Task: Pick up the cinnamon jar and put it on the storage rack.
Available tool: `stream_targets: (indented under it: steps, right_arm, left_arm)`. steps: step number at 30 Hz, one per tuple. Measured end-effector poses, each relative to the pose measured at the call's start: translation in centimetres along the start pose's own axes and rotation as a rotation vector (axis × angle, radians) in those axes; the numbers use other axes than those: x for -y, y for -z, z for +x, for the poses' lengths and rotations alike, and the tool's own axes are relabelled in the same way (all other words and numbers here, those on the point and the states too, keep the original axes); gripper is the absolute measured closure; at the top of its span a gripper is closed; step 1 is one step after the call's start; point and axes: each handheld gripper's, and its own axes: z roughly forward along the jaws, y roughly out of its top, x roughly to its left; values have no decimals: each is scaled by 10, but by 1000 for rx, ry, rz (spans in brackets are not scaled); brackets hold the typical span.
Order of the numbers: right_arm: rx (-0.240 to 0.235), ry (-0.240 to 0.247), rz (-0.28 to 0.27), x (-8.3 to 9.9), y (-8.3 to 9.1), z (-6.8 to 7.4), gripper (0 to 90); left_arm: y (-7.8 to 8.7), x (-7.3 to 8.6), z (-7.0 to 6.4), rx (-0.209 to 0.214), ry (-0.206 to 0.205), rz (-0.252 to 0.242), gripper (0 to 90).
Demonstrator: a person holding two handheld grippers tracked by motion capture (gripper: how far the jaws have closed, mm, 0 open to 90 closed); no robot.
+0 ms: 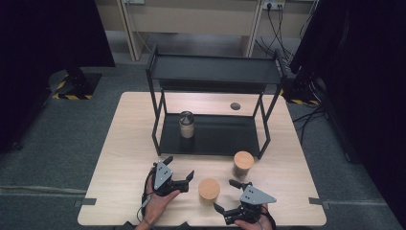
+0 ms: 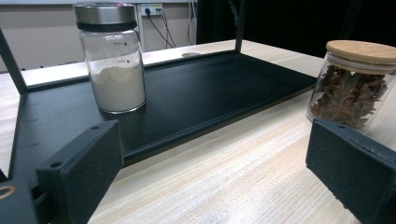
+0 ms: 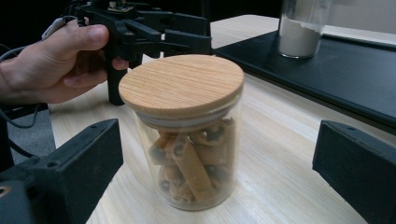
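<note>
Right gripper sits at the near edge of the bench, jaws spread wide, nothing held; in the right gripper view the two jaws stand either side of the cinnamon jar with clear gaps both sides, no contact. That jar, glass with a flat wooden lid, stands upright on the bench between the two grippers, seen in the high view as a round lid. Left gripper is just beside it on the left, held in the person's left hand, jaws also wide apart and empty; in the left gripper view they frame bare bench top, touching nothing. A second wooden-lidded jar, the star anise jar, stands upright on the bench near the front right leg of the black rack, apart from both grippers; in the left gripper view it sits just behind the right-hand jaw. On the rack's lower shelf a metal-lidded powder jar stands upright toward the left, about half full of pale powder.
</note>
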Motion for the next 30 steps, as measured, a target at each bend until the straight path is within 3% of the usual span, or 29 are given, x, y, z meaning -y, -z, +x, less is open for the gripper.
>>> stream_targets:
  steps: [30]
  right_arm:
    - [-38, 36, 24, -12, -24, 2, 54]
  left_arm:
    - [0, 0, 0, 0, -3, -1, 35]
